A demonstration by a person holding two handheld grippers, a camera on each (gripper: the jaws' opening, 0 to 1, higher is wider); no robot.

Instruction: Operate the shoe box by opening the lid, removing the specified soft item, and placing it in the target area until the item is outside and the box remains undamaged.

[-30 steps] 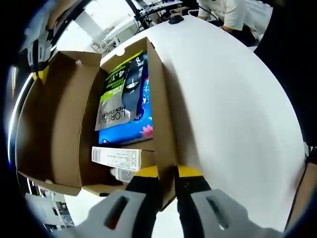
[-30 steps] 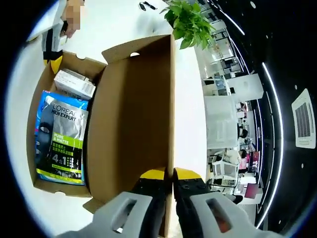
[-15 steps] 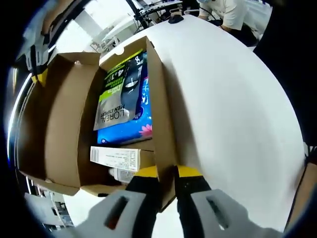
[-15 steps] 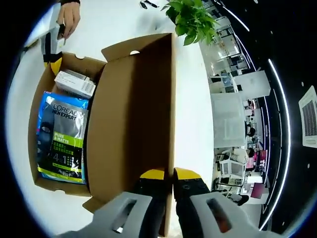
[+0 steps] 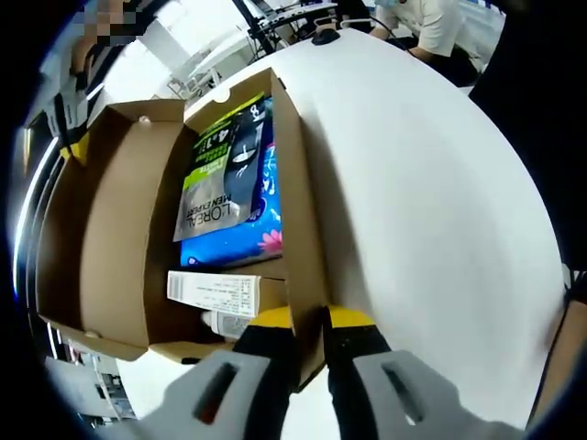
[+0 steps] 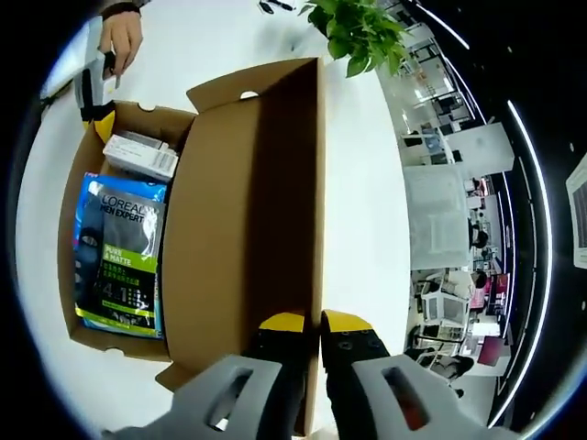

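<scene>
The brown shoe box (image 5: 298, 183) lies open on a white table. My left gripper (image 5: 310, 323) is shut on the rim of its near side wall. My right gripper (image 6: 310, 323) is shut on the free edge of the raised lid (image 6: 248, 211). Inside lies a grey and green L'Oreal pouch (image 5: 220, 174) on top of a blue pack (image 5: 248, 234). A white carton (image 5: 215, 291) lies beside them. The pouch (image 6: 119, 252) and carton (image 6: 139, 156) also show in the right gripper view, with the left gripper (image 6: 96, 105) at the box's far end. The right gripper (image 5: 69, 124) is at the lid's far edge.
A person's hand (image 6: 119, 32) holds the left gripper at the box's far end. A green potted plant (image 6: 353, 32) stands at the table's far edge. Bare white tabletop (image 5: 431, 202) stretches to the right of the box. People sit beyond the table (image 5: 431, 23).
Both grippers keep their hold on the box wall and the lid. The right gripper view has shifted slightly; the lid stands much as before.
</scene>
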